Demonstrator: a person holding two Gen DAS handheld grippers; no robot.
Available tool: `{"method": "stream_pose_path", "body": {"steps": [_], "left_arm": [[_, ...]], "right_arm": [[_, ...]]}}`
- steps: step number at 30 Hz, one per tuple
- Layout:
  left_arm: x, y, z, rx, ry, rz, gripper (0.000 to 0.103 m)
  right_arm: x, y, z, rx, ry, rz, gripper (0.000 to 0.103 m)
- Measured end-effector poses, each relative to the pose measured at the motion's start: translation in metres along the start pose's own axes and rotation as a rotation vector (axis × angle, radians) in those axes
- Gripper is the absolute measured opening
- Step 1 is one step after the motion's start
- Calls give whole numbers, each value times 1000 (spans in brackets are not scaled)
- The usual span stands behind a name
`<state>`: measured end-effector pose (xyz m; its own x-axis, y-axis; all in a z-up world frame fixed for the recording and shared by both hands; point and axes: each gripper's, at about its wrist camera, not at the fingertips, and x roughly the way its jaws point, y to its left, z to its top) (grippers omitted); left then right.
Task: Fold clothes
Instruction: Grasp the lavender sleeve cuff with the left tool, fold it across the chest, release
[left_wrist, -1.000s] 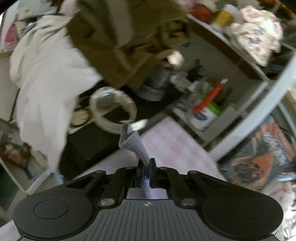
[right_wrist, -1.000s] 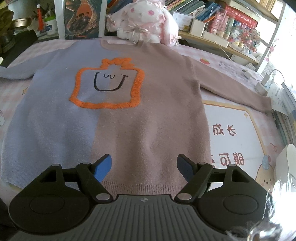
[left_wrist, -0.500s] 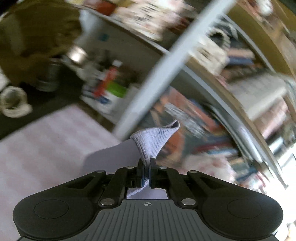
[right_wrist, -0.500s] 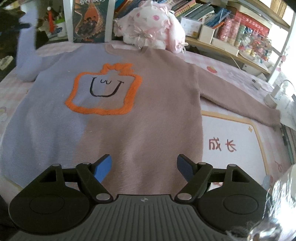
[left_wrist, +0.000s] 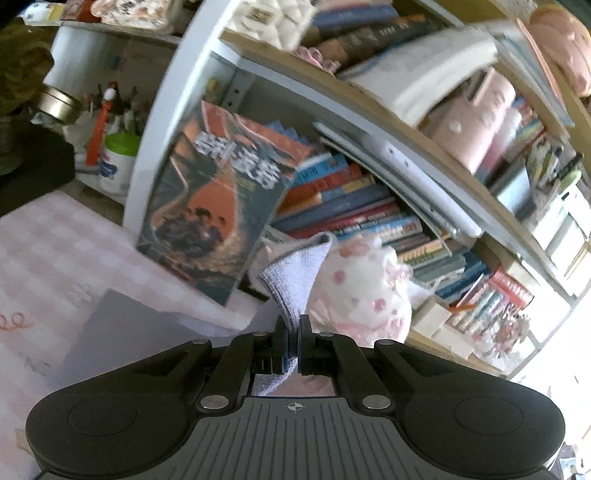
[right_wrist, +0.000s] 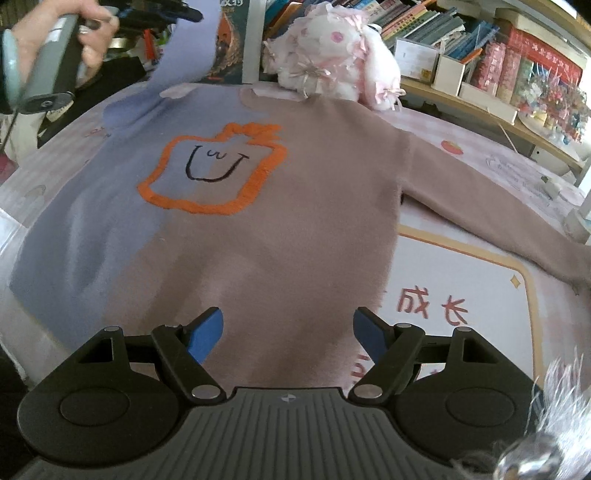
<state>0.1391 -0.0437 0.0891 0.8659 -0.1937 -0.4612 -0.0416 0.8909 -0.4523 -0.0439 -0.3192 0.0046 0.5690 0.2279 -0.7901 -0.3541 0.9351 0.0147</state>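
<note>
**Left gripper pinching lilac cuff, right gripper wide apart over hem**

Left gripper (left_wrist: 293, 334) closed tight on the ribbed lilac cuff (left_wrist: 295, 277), fabric standing up out of the jaws toward 12 o'clock and hanging below them as well. Beyond the cuff, at 1 o'clock, a white-and-pink plush toy (left_wrist: 364, 291); at 10 o'clock, a large dark-and-orange book (left_wrist: 218, 206) leaning against a white bookshelf (left_wrist: 369, 122) packed with books. Motion blur across most of this view.

Right gripper (right_wrist: 288, 334) spread wide, blue pads far apart, nothing held, hovering above the lower edge of the sweater (right_wrist: 258, 221). Sweater spread flat, front up, on a pink bed cover (right_wrist: 461, 295): lilac on its 9 o'clock half, dusty mauve on its 3 o'clock half, an orange-outlined smiling face across the chest. Mauve sleeve (right_wrist: 498, 218) stretched out flat toward 3 o'clock. Lilac sleeve (right_wrist: 192, 48) lifted off the bed toward 11 o'clock, rising to the other tool gripped in a hand (right_wrist: 55, 33) at the upper corner. Plush toy sitting at the neckline, 12 o'clock, touching the collar. Printed pink characters on the cover beside the hem at 4 o'clock.
</note>
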Motion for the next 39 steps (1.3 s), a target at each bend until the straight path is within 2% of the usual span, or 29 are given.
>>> {"method": "stream_pose_path", "body": {"steps": [10,24,34,37,39], "left_arm": [[23,-33,-25,30,34,38,3],[46,-56,-59,67,101,33,3],[65,-64,-83,157,182,63,4],[66,-71,-85,186,225,56,23],[59,-75,-85,215,221,40,49]], "right_arm": [[-1,-35,-9,24,9,36,76],[3,-56,-11,32,29,59,76],[4,-59,-13,45,36,63,76],[3,-59,-13,48,35,59,76],[2,-59,-13,51,32,57,76]]}}
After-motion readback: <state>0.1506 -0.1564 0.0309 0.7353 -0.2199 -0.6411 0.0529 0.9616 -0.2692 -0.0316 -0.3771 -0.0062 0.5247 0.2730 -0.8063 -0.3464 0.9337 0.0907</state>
